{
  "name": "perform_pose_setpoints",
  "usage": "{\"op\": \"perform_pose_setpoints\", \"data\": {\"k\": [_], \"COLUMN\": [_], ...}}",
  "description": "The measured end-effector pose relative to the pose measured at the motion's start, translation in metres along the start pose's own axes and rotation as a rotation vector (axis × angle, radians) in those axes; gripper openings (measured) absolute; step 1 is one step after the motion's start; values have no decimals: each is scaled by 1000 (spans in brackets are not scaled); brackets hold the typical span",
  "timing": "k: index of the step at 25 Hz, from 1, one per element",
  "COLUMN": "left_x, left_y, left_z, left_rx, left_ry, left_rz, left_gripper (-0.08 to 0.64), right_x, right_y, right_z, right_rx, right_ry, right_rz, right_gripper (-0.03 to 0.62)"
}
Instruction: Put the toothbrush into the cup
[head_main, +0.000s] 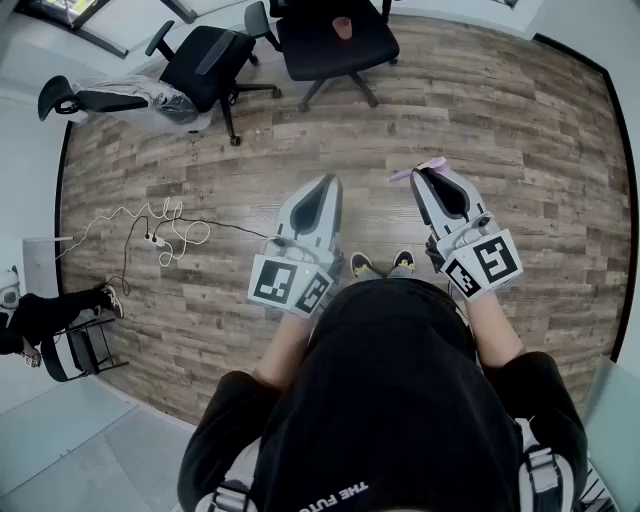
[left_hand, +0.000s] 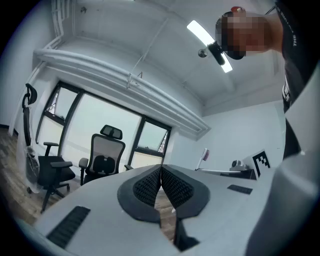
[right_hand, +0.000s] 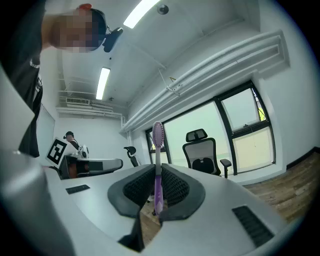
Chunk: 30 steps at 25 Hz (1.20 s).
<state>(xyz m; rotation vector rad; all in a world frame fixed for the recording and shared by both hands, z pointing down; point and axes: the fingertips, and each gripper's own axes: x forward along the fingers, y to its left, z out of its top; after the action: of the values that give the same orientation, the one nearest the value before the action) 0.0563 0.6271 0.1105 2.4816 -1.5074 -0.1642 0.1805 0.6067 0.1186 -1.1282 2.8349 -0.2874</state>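
Bare wood floor (head_main: 500, 120) open ahead of left claw (head_main: 328, 182) and right claw (head_main: 432, 172), two black office chairs (head_main: 210, 60) standing along its far edge, loose cable (head_main: 130, 215) and power strip (head_main: 158, 243) lying on it to the left

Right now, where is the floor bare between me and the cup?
Bare wood floor runs from the toothbrush up to the black chair holding the cup. Crowded: cable loops at left, second chair upper left.

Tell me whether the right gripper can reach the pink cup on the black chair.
Probably not yet. The right gripper, shut on the toothbrush, hangs well short of the cup on the chair. Only floor lies between; stepping forward should do.
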Motion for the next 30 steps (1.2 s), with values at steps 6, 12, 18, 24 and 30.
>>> {"op": "perform_pose_setpoints", "data": {"k": [6,12,18,24,30], "left_x": [-10,-17,-33,-51,-51], "left_y": [10,19,38,55,65], "left_z": [-2,-2,3,6,8], "left_rx": [-19,-24,-29,-32,-44], "left_ry": [1,-1,-8,-17,-31], "left_rz": [-13,-35,-30,-10,7], "left_gripper": [22,23,23,23,23], "right_x": [8,11,20,32,46], "right_y": [14,20,32,40,47], "right_z": [-4,-9,-13,-17,-17], "right_rx": [-14,4,18,14,1], "right_ry": [8,9,7,12,11], "right_rz": [-3,-35,-47,-55,-5], "right_gripper": [49,49,49,49,49]}}
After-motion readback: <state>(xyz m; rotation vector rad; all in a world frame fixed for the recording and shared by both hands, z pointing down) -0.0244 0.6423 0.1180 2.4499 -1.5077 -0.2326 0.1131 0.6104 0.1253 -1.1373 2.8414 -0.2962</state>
